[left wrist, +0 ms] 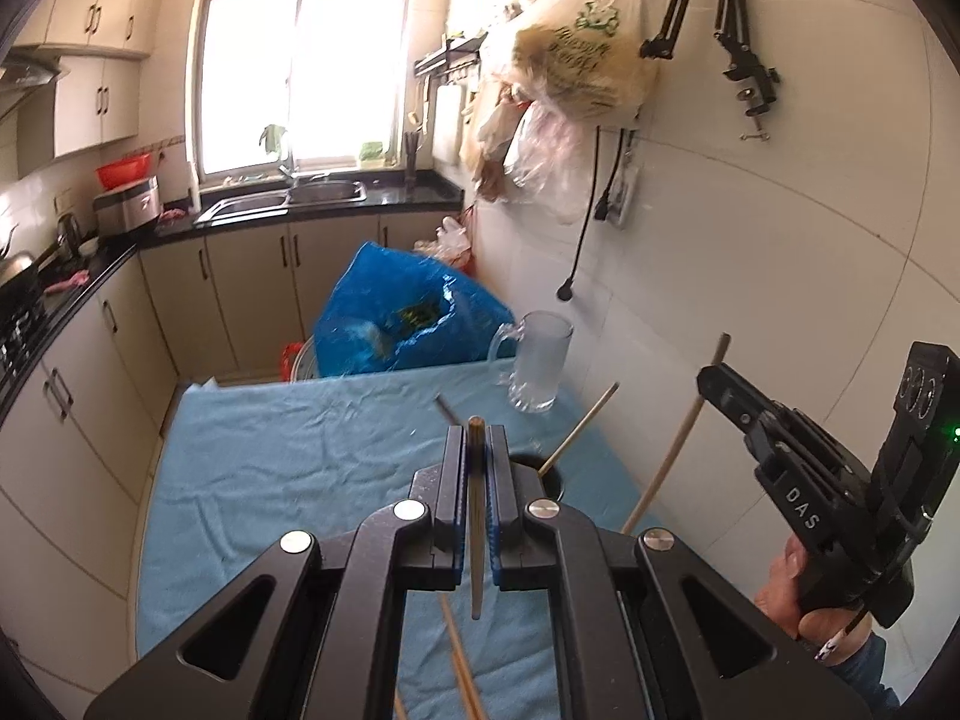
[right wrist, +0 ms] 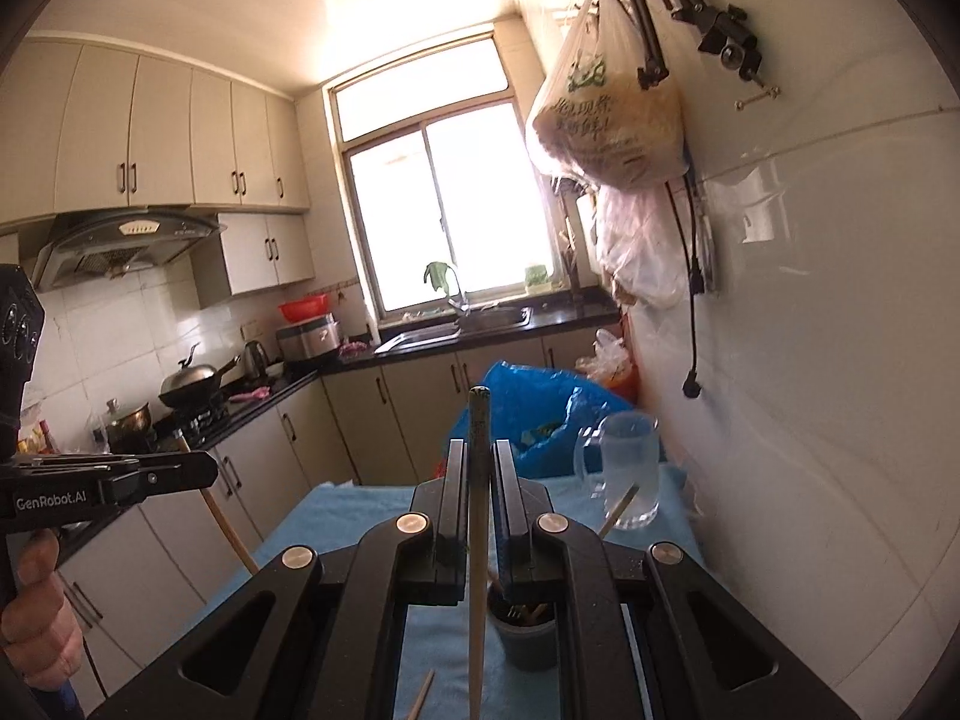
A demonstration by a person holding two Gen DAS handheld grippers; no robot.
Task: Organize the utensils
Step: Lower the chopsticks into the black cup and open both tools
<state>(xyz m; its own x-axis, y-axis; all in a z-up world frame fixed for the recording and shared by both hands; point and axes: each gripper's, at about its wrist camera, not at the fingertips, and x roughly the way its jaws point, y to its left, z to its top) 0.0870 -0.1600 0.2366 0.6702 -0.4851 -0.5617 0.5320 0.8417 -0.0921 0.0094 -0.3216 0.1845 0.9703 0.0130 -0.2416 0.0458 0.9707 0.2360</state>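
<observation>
Your left tongs (left wrist: 477, 450) are clamped narrow on a single dark chopstick (left wrist: 476, 516), which runs lengthwise between the blue pads and pokes out just past the tips, above the blue cloth (left wrist: 288, 468) covering the surface. Below them, a pale chopstick (left wrist: 465, 669) lies loose on the cloth, running under the tongs. Just right of the tips, a dark cup (left wrist: 552, 474) peeks out from behind the right finger, with one chopstick (left wrist: 579, 432) leaning out of it toward the wall. Farther back on the right stands a clear glass mug (left wrist: 537, 363), near the tiled wall, with a blue plastic bag (left wrist: 408, 315) behind the surface's far edge. At the far right, your right tongs (right wrist: 478, 468) are likewise pinched on one pale chopstick (right wrist: 478, 540), held upright with its tip well above the fingers. Seen from the right wrist, the dark cup (right wrist: 525, 630) sits on the cloth just right of that stick, holding several utensils, and another loose chopstick (right wrist: 420, 696) lies on the cloth at the lower edge.
</observation>
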